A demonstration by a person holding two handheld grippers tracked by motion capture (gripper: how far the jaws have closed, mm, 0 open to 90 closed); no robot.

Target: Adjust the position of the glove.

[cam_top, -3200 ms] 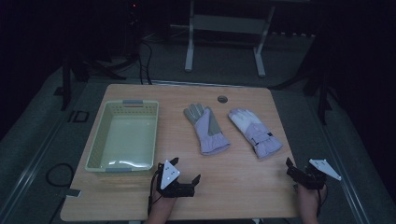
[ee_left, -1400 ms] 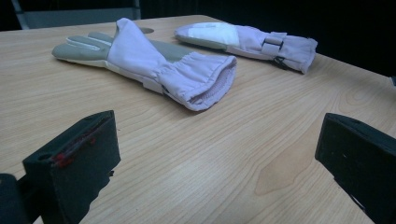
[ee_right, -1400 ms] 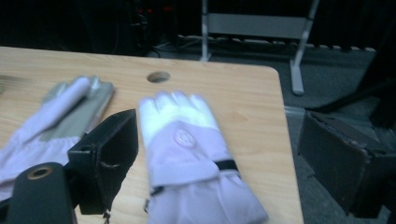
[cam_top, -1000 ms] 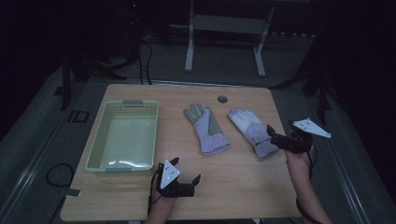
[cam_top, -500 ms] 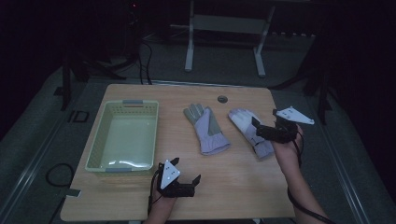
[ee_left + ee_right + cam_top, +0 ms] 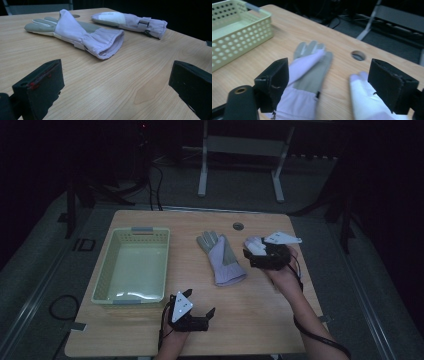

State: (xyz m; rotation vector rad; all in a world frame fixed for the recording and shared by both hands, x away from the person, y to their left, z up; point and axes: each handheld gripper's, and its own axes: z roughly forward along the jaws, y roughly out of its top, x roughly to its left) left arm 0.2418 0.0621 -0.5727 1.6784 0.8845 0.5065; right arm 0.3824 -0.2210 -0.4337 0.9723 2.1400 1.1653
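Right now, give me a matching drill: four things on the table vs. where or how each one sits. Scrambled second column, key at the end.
Things:
1. basket
2. middle glove
3. left gripper
4. right gripper

Places or states:
A. open, over the glove at the table's right side
B. flat at the table's centre, cuff toward the person
C. pale green, on the left part of the table
D. open, low at the near edge, nothing between its jaws

Pairs: 1-C, 2-B, 3-D, 4-A
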